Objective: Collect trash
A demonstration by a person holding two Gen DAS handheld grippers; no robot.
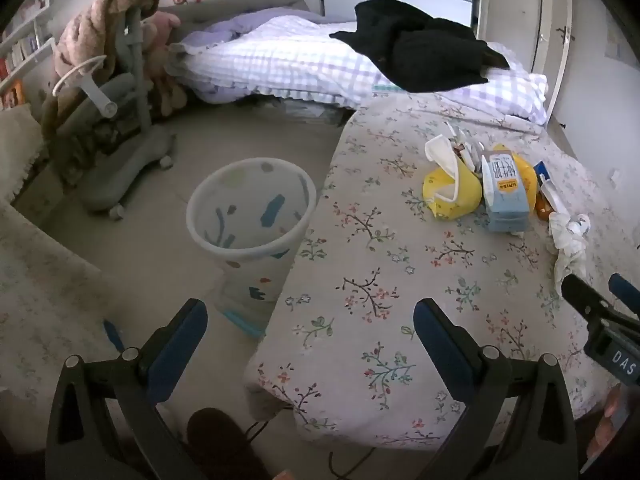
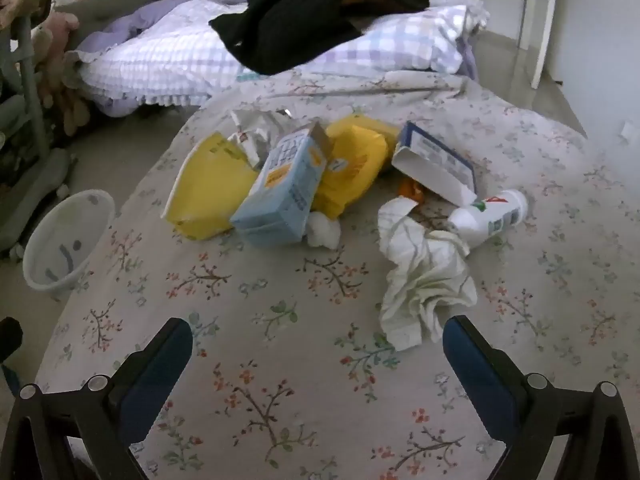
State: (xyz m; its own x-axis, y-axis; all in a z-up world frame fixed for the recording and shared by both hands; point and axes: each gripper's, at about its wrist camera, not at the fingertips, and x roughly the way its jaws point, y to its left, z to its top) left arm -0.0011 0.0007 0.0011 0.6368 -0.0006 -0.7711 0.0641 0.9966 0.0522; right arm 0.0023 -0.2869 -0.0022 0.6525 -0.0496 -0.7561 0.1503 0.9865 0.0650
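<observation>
Here, both tongs (left, right) gape beside a bare-bottomed bin.

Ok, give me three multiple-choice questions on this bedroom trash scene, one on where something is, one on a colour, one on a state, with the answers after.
1. Where does the waste bin stand?
A. on the floor beside the bed
B. on the flowered bedspread
C. on the checked quilt

2. What colour is the carton lying between the two yellow packs?
A. red
B. light blue
C. green

3. How is the right hand-held gripper in relation to the crumpled white tissue?
A. shut on it
B. open, not holding it
C. shut on the white bottle

Answers: 1 A, the bin sits on bare floor against the edge of the bedspread. 2 B, its sides are pale blue with an orange label. 3 B, both fingers stand wide apart with the tissue ahead of them, ungripped.
</observation>
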